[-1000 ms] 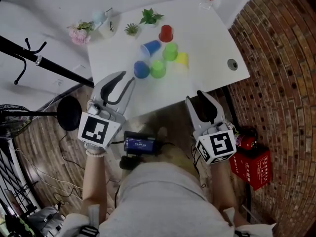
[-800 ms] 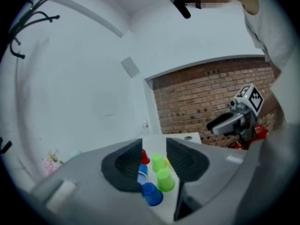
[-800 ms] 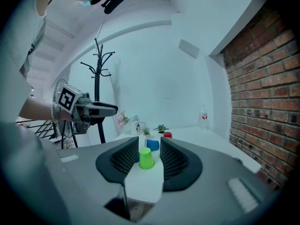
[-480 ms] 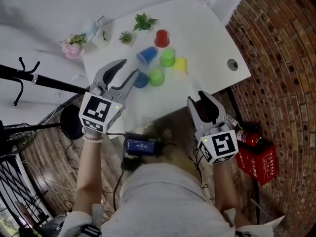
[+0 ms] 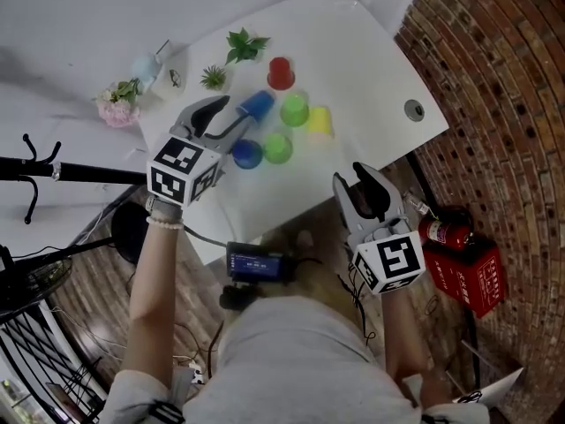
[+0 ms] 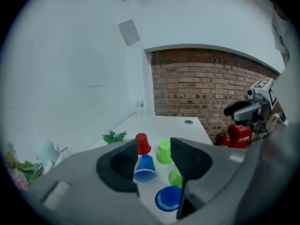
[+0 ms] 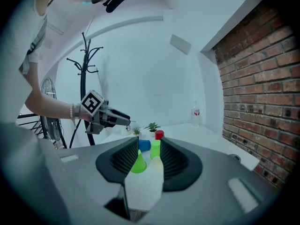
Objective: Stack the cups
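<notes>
Clearly, the fingers (image 6: 123, 165) of the left gripper (image 5: 228, 120) stood apart, having just been opening, and they pressed on nothing. A blue cup (image 6: 145, 168) lying on its side showed in the gap, just ahead of the tips. Around it on the white counter (image 5: 371, 78) stood, upside down, a red cup (image 5: 281, 72), a far green cup (image 5: 294, 109), a yellow cup (image 5: 319, 120), a near green cup (image 5: 276, 147) and a second blue cup (image 5: 246, 154). The right gripper (image 5: 351, 177) hung near the counter's front edge, fingers apart and empty, away from the cups.
</notes>
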The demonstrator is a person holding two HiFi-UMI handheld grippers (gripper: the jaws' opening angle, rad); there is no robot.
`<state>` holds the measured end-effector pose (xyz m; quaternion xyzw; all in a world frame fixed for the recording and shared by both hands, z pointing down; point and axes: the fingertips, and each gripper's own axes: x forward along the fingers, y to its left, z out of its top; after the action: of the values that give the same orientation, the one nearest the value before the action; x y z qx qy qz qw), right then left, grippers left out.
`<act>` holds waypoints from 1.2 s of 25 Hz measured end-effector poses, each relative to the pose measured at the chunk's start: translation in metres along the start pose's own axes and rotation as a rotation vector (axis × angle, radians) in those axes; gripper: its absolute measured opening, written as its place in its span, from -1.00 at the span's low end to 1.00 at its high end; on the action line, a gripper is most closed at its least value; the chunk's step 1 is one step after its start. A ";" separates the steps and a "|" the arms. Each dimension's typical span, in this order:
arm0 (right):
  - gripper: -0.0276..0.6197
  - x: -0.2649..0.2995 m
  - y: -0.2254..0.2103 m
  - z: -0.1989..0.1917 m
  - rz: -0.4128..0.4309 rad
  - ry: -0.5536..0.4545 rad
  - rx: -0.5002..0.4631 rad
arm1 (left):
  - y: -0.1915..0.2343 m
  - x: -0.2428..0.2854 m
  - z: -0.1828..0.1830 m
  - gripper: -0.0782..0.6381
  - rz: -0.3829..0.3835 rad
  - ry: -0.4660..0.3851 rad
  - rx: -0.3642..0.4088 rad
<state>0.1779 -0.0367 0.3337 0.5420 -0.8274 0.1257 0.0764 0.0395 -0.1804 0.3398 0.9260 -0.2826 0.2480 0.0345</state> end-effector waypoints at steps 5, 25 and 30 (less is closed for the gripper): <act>-0.51 0.003 -0.001 -0.007 -0.013 0.013 0.005 | 0.011 0.033 -0.018 -0.19 -0.040 0.106 -0.006; -0.52 -0.004 -0.006 -0.033 -0.089 0.056 0.059 | 0.028 0.122 -0.067 -0.13 -0.245 0.365 -0.117; -0.52 -0.008 -0.005 -0.039 -0.105 0.070 0.066 | 0.028 0.131 -0.086 -0.12 -0.264 0.439 -0.157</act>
<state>0.1855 -0.0206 0.3699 0.5822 -0.7900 0.1675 0.0941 0.0808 -0.2529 0.4757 0.8732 -0.1636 0.4137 0.1988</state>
